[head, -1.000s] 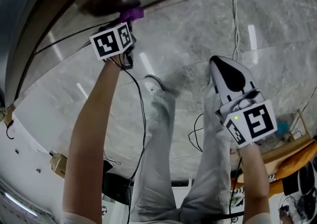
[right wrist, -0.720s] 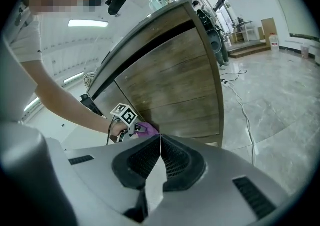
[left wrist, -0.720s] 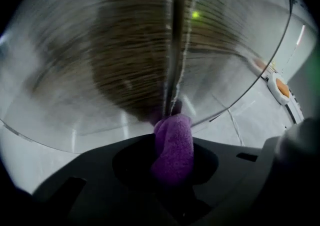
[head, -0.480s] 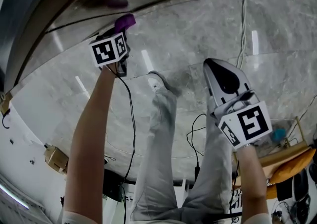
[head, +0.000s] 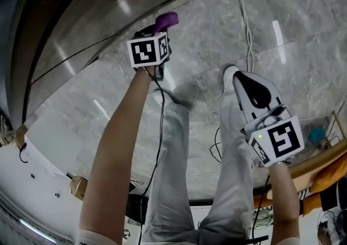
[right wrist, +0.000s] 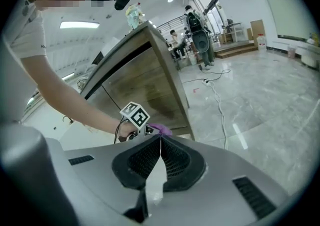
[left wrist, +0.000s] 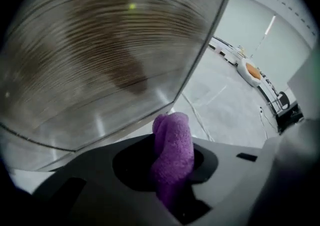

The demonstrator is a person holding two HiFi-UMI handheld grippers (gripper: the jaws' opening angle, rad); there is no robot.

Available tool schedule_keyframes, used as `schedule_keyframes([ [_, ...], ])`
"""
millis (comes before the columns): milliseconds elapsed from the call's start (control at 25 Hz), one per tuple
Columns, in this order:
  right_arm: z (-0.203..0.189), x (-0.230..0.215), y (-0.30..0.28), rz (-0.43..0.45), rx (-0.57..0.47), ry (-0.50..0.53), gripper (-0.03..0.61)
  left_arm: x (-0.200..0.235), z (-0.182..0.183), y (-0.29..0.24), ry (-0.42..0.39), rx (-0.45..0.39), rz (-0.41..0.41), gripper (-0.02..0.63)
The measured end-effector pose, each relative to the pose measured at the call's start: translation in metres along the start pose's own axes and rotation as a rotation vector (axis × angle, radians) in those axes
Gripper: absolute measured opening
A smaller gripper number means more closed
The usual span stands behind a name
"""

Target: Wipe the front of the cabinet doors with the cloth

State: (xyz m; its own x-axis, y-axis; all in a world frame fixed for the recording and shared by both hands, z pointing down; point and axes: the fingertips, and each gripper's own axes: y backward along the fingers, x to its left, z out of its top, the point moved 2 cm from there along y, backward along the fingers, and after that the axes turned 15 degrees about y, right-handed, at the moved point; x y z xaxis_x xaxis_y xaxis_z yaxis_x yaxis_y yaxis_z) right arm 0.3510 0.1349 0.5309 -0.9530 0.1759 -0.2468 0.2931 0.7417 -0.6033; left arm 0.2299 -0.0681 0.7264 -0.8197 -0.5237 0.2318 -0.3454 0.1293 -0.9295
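Observation:
The purple cloth (left wrist: 173, 151) is bunched between the jaws of my left gripper (left wrist: 172, 137), which is shut on it. In the head view the cloth (head: 166, 20) pokes out past the marker cube of the left gripper (head: 162, 30), just below the lower right corner of the wooden cabinet door (head: 108, 11). Whether it touches the door (left wrist: 100, 55) I cannot tell. My right gripper (head: 236, 74) hangs over the floor to the right, away from the cabinet. Its pads (right wrist: 167, 152) are pressed together with nothing between them. Its view shows the cabinet (right wrist: 145, 85) and the cloth (right wrist: 160, 129) from the side.
A white cable (head: 245, 19) runs across the grey marble floor. The person's legs (head: 173, 157) stand between the grippers. A cardboard box (head: 78, 187) lies lower left, and wooden and orange items (head: 325, 165) lie at the right edge. People (right wrist: 192, 25) stand far behind the cabinet.
My left gripper has carried the cloth rightward along the cabinet's lower edge to its corner. The right gripper has stayed shut in about the same place.

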Motion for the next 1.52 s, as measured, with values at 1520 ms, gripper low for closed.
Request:
schedule_keyframes([
  [1520, -0.016, 0.073, -0.059, -0.043, 0.050, 0.011, 0.026, 0.238, -0.028, 0.048, 0.360, -0.118, 0.249, 0.092],
])
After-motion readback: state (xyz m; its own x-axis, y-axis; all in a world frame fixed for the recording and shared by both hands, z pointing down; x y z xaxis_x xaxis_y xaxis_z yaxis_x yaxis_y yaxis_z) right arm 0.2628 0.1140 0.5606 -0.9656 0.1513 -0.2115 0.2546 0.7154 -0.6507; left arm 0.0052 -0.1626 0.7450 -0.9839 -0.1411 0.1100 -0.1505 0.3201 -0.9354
